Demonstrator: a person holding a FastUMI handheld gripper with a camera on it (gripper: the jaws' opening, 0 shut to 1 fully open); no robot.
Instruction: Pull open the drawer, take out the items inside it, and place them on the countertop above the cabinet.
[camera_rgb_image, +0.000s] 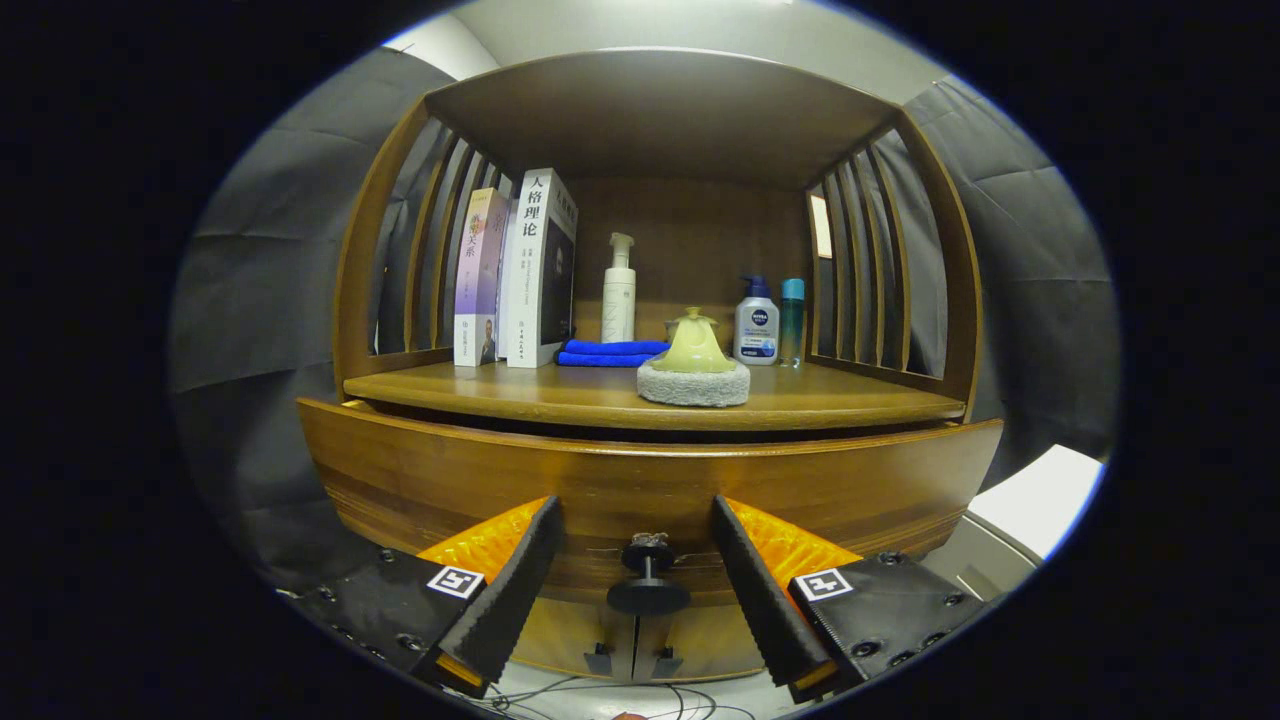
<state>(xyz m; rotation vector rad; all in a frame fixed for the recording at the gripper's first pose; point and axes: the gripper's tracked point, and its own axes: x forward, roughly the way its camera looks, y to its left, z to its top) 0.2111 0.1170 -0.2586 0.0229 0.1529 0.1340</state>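
Note:
A wooden cabinet faces me, its drawer front (400, 480) a wide curved panel below the countertop (560, 395). The drawer stands slightly out from the cabinet, with a dark gap along its top edge. A small dark round knob (648, 580) sticks out of the drawer's lower middle. My gripper (637, 522) is open, one finger on each side of the knob and neither touching it. What lies inside the drawer is hidden.
On the countertop sit a grey round pad (694, 384) with a yellowish lidded pot (694, 344) on it, a folded blue cloth (610, 352), two upright books (520, 270), a white pump bottle (619, 290), and two small bottles (768, 322). Slatted wooden sides and a top shelf enclose it.

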